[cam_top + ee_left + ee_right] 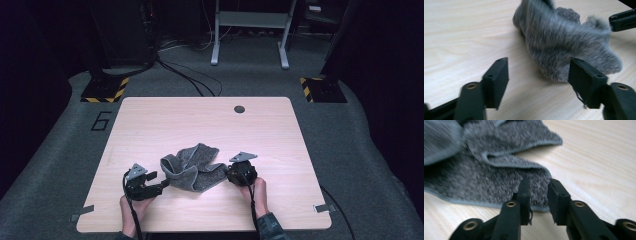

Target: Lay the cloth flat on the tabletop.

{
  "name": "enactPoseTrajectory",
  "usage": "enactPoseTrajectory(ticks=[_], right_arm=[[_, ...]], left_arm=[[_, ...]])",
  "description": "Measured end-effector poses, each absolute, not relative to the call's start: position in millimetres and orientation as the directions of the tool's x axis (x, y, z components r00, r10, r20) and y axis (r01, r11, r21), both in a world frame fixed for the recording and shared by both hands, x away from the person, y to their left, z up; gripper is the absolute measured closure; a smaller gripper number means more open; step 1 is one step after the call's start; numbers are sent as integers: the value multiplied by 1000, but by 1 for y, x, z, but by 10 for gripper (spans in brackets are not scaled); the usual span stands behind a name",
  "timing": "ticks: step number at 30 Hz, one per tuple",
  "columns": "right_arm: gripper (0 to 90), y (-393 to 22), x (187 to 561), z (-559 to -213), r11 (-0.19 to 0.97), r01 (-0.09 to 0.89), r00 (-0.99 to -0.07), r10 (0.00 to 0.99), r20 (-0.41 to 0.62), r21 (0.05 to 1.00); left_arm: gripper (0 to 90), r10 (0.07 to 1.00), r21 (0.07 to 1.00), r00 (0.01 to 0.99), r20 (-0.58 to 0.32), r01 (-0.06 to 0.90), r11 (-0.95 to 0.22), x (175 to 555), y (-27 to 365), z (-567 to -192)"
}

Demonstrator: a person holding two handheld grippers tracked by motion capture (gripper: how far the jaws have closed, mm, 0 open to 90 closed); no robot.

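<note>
A crumpled grey towel (192, 170) lies on the wooden table (200, 120) near its front edge. My left gripper (159, 181) sits just left of the towel; in the left gripper view its jaws (540, 66) stand wide open, with the towel (564, 45) close ahead and nothing pressed between them. My right gripper (231, 175) is at the towel's right side. In the right gripper view its jaws (539, 183) stand a narrow gap apart, straddling a hemmed corner of the towel (486, 170) that lies flat on the table. A hand holds each gripper.
A dark round hole (239, 109) sits near the table's far edge. Tape strips mark the front corners (82, 212) (324, 207). Beyond the table are grey carpet, two yellow-and-black striped bases (105, 90) (322, 87), cables and a metal frame (250, 30).
</note>
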State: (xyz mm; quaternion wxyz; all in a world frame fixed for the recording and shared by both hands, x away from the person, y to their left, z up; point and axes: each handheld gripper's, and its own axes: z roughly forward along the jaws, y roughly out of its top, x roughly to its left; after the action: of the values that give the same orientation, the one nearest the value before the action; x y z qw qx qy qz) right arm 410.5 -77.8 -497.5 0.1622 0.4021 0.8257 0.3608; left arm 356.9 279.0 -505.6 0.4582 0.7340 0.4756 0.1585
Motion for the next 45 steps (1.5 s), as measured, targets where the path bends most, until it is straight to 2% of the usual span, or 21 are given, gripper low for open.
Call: enactPoseTrajectory(ticks=[2,3,8,9,13,14,17,19,23,34,45], right_arm=[[660,-76,410,-492,407,538,-630,776,32,738],[584,-70,410,-485,414,515,-656,754,34,750],[496,-52,407,-478,432,480,-691,723,26,763],[449,-41,408,-477,467,455,-715,699,-3,758],[448,-27,409,-480,506,448,-729,684,-27,737],[463,-23,410,-482,519,446,-733,679,-34,729],[597,-14,414,-490,545,457,-730,681,-54,703],[664,-13,418,-494,564,456,-739,671,-60,688],[739,-14,420,-500,570,472,-732,678,-60,672],[747,-32,420,-510,541,526,-702,712,-25,656],[751,-57,414,-511,513,549,-672,740,-16,660]], left_arm=[[270,851,833,494,-180,536,-135,354,281,-497],[250,856,840,490,-166,525,-138,353,281,-494],[243,867,858,490,-88,479,-183,349,276,-479],[239,866,862,494,-73,469,-195,349,274,-476],[243,845,872,533,-43,433,-228,351,265,-468],[247,837,873,546,-32,424,-243,352,261,-467],[302,801,864,598,6,401,-306,356,247,-464],[374,778,849,628,11,405,-340,361,240,-467],[473,730,793,682,-31,462,-397,371,228,-483],[472,705,739,707,-60,506,-445,371,230,-505],[457,705,714,708,-42,515,-474,362,236,-511]])
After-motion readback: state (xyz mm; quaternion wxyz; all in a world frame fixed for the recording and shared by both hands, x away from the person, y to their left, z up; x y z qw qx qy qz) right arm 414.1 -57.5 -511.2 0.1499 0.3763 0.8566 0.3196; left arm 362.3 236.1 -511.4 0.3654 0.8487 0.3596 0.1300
